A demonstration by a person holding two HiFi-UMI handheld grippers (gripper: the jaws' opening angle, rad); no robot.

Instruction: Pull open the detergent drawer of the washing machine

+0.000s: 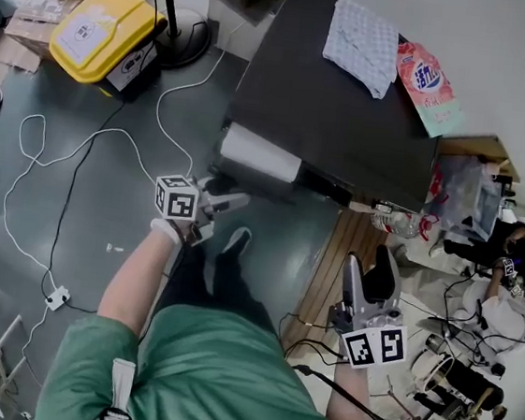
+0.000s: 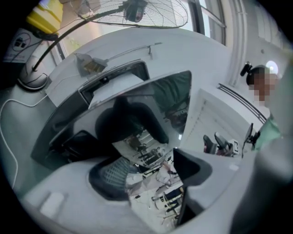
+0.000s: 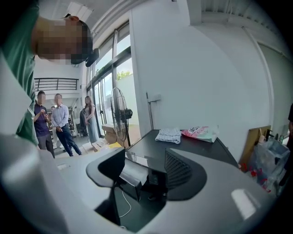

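Head view: the black-topped washing machine (image 1: 348, 120) carries a folded cloth (image 1: 361, 44) and a pink detergent bag (image 1: 427, 87), print unreadable; its white detergent drawer (image 1: 261, 152) juts out of the front; the left tool (image 1: 217, 213), arm outstretched, is just beside it; the right tool (image 1: 370, 273) is well apart. Left gripper view: jaws apart, empty. Right gripper view: jaws apart, empty.

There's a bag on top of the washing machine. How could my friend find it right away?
Look for the big washing machine with the flat black top, against the white wall. Two things lie on it near the wall: a pale checked cloth and the bag beside it. The bag is the pink one with printing.
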